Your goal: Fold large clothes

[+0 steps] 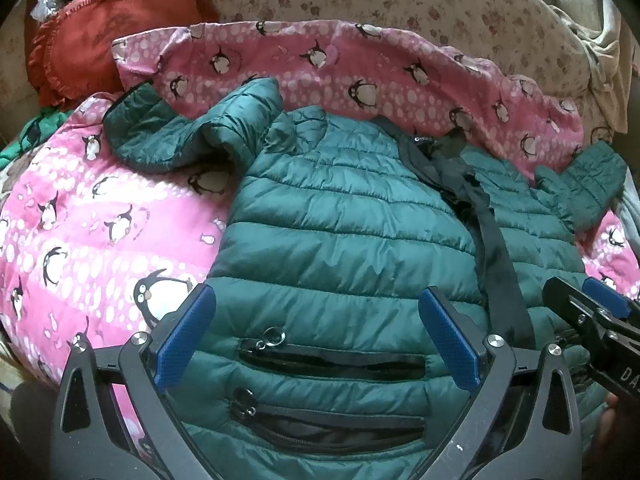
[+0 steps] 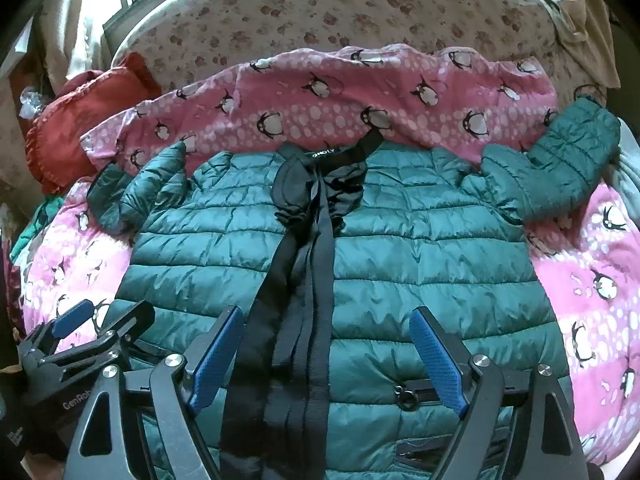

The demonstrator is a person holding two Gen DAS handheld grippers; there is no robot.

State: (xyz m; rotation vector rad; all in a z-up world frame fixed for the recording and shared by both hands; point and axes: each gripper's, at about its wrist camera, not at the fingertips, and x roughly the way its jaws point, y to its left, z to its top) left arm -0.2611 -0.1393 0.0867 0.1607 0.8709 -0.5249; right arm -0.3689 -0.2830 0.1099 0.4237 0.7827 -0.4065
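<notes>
A green puffer jacket (image 2: 400, 264) is lying front-up, spread across a pink penguin blanket (image 1: 100, 220) and filling the centre of both views. The left gripper (image 1: 316, 332) and right gripper (image 2: 328, 352) are hovering over its hem, jaws spread, grasping nothing. Light, soft and probably slippery, it looks best pinched at a sleeve cuff (image 2: 580, 128) or hem.

Green jacket (image 2: 400, 248) on penguin blanket (image 2: 320, 100).

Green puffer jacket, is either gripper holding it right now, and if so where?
Neither. The left gripper and right gripper both hover open above the jacket, nothing between their fingers.
</notes>
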